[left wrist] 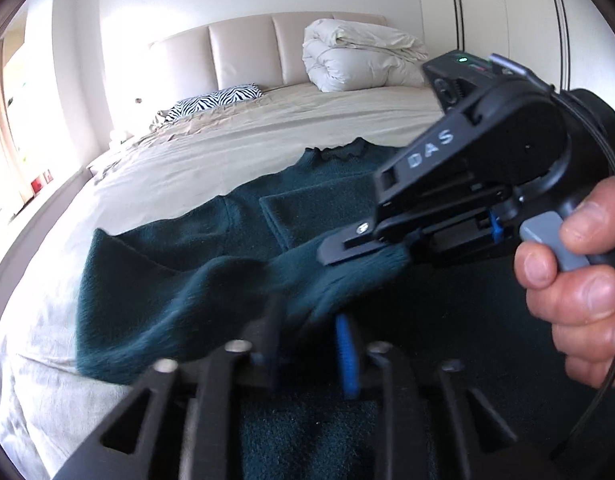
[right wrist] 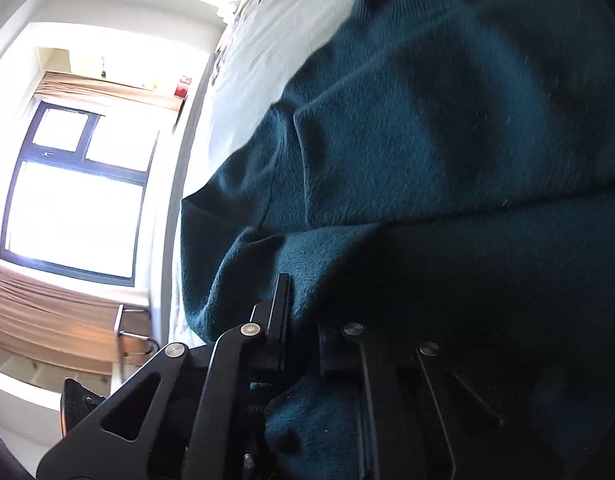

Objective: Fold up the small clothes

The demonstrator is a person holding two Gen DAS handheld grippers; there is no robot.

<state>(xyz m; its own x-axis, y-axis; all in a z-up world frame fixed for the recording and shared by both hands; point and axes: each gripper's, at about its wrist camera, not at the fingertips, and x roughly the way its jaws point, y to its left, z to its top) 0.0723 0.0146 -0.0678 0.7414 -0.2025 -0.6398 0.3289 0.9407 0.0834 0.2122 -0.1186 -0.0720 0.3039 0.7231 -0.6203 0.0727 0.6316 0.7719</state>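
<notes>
From the left wrist view, the dark green sweater [left wrist: 211, 240] lies spread on the beige bed [left wrist: 211, 148], its frilled collar at the far end and a sleeve folded across the chest. It looks a soft, thick knit, light and limp, likely to sag and drag rather than slide; the hem edge and corners seem the best places to pinch. The left gripper [left wrist: 307, 328] has its jaws nearly together on the lifted near hem. To the right, the right gripper [left wrist: 371, 246], held by the person's hand [left wrist: 575, 276], clamps a bunched edge of the same hem.

From the right wrist view, the sweater [right wrist: 427, 128] fills the frame, with knit packed between the right gripper's [right wrist: 303, 344] narrowly set fingers.
</notes>
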